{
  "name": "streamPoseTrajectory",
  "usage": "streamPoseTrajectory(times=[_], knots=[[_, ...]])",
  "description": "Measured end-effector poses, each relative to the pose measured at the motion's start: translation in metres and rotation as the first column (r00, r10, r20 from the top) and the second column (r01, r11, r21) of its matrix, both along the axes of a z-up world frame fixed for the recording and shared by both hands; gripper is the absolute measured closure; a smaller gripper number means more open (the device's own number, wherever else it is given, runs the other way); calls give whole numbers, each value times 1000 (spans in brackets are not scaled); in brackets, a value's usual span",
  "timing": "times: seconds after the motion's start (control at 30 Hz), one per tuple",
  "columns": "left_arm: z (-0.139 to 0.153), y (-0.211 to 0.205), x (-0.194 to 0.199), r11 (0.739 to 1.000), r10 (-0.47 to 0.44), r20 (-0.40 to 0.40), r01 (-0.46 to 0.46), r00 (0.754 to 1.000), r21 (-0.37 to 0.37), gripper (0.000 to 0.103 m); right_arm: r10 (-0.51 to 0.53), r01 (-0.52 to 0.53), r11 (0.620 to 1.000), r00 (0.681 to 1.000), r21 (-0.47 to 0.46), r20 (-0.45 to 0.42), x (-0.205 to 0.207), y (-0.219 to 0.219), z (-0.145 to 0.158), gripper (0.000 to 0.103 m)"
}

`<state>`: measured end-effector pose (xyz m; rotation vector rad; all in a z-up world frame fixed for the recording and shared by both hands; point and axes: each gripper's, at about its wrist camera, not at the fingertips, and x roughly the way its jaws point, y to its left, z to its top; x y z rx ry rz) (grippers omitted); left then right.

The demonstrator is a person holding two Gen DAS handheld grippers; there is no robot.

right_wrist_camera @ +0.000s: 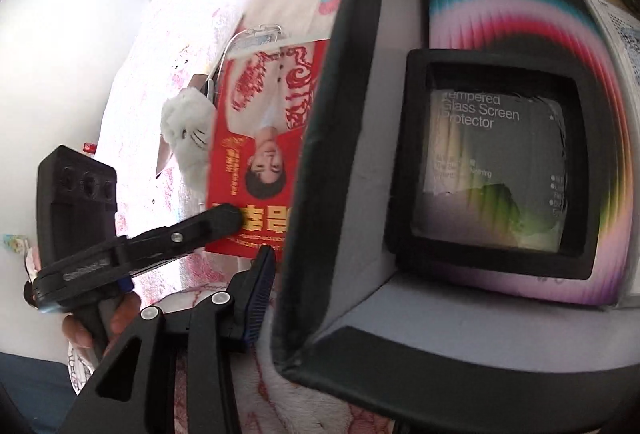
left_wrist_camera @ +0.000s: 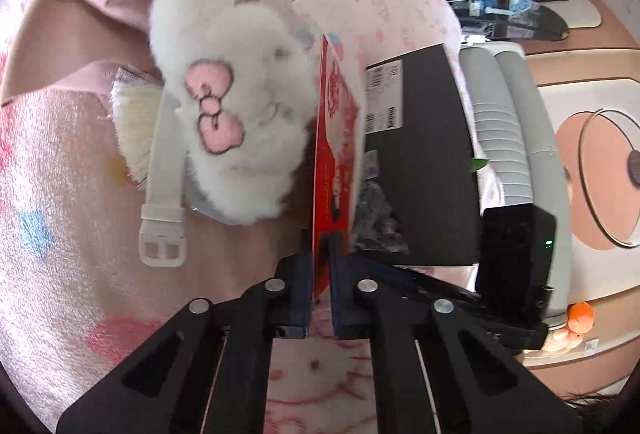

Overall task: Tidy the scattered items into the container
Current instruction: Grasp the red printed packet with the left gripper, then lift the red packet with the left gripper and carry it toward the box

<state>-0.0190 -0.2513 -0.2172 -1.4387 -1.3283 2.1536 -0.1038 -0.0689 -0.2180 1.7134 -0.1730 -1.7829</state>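
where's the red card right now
The red card is pinched on edge in the left gripper, between the white plush toy and the black box.

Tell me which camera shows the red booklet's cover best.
The right wrist view: the red booklet faces the camera, with its printed cover and portrait readable. The left wrist view shows it edge-on, pinched in the left tool.
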Motion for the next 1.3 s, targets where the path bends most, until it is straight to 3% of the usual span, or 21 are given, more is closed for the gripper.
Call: streamPoseTrajectory(times=[0.13,0.33,0.5,0.67,0.77,0.93,1.13,1.3], knots=[[35,6,4,999,7,-76,-9,997,-33,102,-6,4,999,1000,-51,-29,5,6,22,62],[95,37,15,993,-45,-174,25,984,-119,102,-5,-9,995,991,-102,-132,20,26,78,62],[131,76,28,974,-94,-202,48,975,-222,102,-24,-2,993,975,-120,-220,41,56,114,62],[161,132,37,930,-130,-204,48,970,-363,99,-42,4,988,969,-155,-242,59,101,133,62],[171,158,41,938,-154,-229,69,961,-340,103,-78,32,980,969,-194,-235,74,142,136,62],[163,197,40,927,-196,-192,118,962,-356,103,-114,60,976,960,-209,-255,79,172,139,62],[125,241,27,924,-286,-109,244,952,-294,103,-200,170,970,965,-175,-170,86,226,104,62],[81,278,13,906,-348,-18,331,937,-265,103,-251,237,964,961,-122,-114,92,261,73,62]])
